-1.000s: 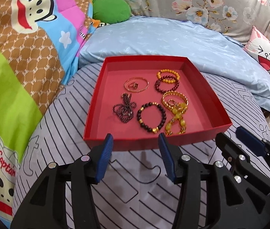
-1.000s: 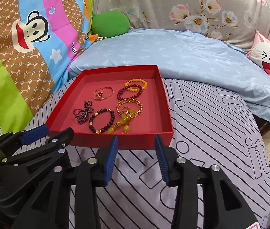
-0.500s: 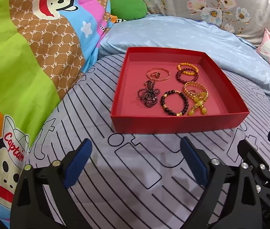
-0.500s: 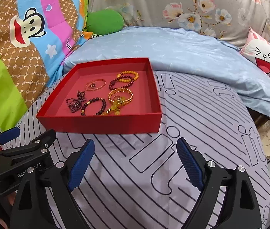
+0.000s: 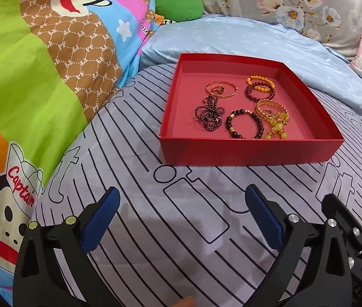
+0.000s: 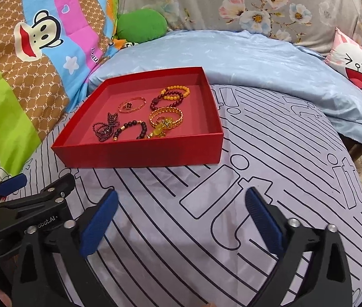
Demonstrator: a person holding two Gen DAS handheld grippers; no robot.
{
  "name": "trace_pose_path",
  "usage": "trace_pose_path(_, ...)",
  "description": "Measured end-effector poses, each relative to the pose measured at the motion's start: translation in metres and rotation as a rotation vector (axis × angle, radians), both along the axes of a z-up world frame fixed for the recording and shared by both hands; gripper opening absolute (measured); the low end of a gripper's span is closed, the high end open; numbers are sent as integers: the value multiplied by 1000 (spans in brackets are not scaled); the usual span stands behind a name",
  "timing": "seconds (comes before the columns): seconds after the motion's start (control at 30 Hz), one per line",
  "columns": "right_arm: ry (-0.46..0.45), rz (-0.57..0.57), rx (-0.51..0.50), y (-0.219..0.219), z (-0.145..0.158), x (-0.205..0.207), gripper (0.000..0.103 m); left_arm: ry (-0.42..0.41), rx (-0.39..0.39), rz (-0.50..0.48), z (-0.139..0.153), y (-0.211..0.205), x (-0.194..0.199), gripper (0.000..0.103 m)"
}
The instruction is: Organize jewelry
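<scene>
My left tool (image 5: 182, 213) and right tool (image 6: 181, 215) opening, nothing between. Blanket (image 5: 22, 76) reads "Captain", "PF". Red box (image 5: 247, 151) holds bracelets.

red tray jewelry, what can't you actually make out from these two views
- Dark bead bracelet: right wrist view, its near arc is hidden by the red tray front wall.
- Yellow charm cluster: left wrist view, too tangled to separate pieces.
- Small ring inside the thin bangle: design too small.
</scene>
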State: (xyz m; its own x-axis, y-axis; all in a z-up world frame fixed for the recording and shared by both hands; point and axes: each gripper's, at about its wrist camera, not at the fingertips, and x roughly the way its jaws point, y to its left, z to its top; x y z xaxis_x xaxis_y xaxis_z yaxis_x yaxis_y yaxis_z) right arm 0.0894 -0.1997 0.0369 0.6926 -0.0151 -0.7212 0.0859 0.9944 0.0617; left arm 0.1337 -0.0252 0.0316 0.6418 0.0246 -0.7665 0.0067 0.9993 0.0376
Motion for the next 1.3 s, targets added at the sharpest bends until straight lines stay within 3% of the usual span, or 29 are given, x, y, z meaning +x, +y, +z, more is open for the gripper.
trace_pose_path(0.3, -1, 21, 36, 1, 1, 1, 97, 5, -8, 11, -1, 3, 0, 94)
trace_pose_path(0.5, -10, 15, -15, 4, 1, -1, 97, 0, -2, 11, -1, 2, 0, 94)
trace_pose_path(1.3, 11, -22, 6, 0, -2, 1, 97, -1, -9, 13, -1, 2, 0, 94)
